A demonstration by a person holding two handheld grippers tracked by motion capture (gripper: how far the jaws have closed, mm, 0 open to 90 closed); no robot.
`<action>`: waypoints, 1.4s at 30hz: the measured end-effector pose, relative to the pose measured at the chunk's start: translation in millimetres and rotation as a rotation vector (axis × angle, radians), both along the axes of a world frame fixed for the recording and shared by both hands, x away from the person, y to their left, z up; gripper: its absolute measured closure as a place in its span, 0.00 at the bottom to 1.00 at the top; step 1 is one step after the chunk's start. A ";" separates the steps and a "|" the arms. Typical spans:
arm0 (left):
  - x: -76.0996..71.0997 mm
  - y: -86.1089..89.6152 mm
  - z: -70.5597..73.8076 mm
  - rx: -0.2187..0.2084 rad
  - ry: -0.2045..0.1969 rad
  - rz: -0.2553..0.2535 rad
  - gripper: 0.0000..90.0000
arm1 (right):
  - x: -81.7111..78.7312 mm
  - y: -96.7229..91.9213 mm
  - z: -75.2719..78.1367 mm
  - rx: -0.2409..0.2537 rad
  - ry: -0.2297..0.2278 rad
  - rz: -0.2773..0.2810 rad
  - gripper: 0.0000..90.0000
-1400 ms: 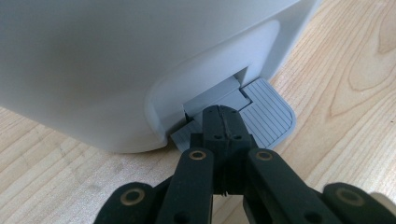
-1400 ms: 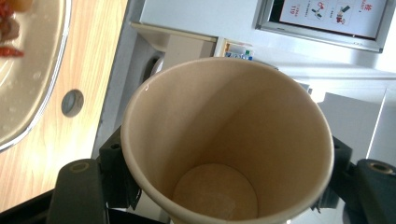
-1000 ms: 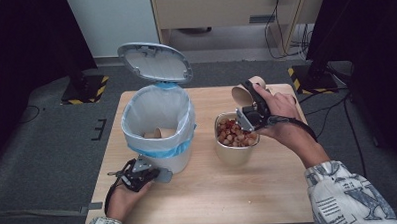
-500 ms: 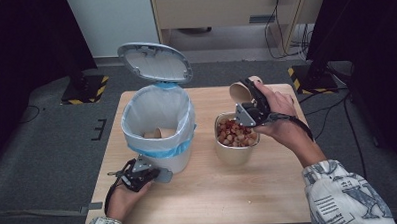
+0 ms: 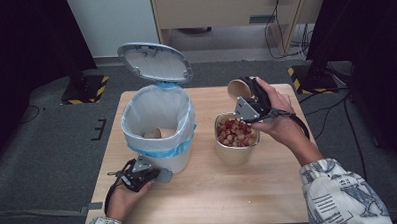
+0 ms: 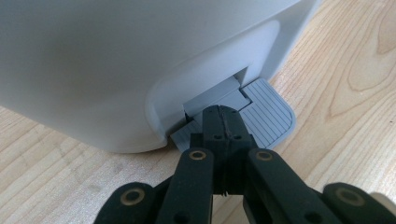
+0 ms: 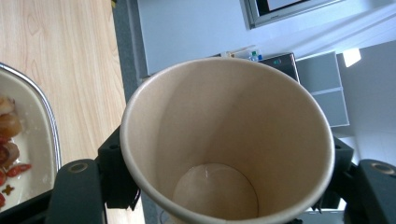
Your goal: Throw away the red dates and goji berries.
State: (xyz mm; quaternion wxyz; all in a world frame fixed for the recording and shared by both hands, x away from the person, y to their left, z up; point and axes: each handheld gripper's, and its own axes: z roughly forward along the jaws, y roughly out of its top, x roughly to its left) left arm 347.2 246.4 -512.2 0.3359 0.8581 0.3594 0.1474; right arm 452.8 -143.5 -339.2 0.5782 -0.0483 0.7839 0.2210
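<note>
High view: your right tongs [image 5: 243, 94] squeeze the empty brown paper cup [image 5: 237, 88], beside the white plastic bin [image 5: 159, 131]. Your left tongs [image 5: 156, 172], closed tight, press its grey pedal [image 6: 268, 114].

On the table [image 5: 199, 202], a bin [image 5: 159, 128] stands left of a bowl [image 5: 236, 140]. A cup [image 5: 164, 132] lies inside the bin. The pedal [image 6: 266, 114] lies at the bin's front.
</note>
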 end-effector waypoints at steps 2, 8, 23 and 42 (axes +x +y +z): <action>0.0 0.0 0.0 0.000 0.000 0.000 1.00 | 0.2 0.3 0.5 0.007 0.005 0.001 0.31; 0.0 0.1 0.0 0.000 0.000 0.000 1.00 | 0.1 1.2 0.8 0.019 0.017 0.005 0.31; 0.1 0.2 0.0 -0.001 0.001 -0.001 1.00 | 4.1 2.3 7.4 0.178 0.104 0.029 0.31; 0.0 0.2 0.0 -0.001 0.001 0.000 1.00 | 3.4 6.4 16.4 0.347 0.220 0.075 0.31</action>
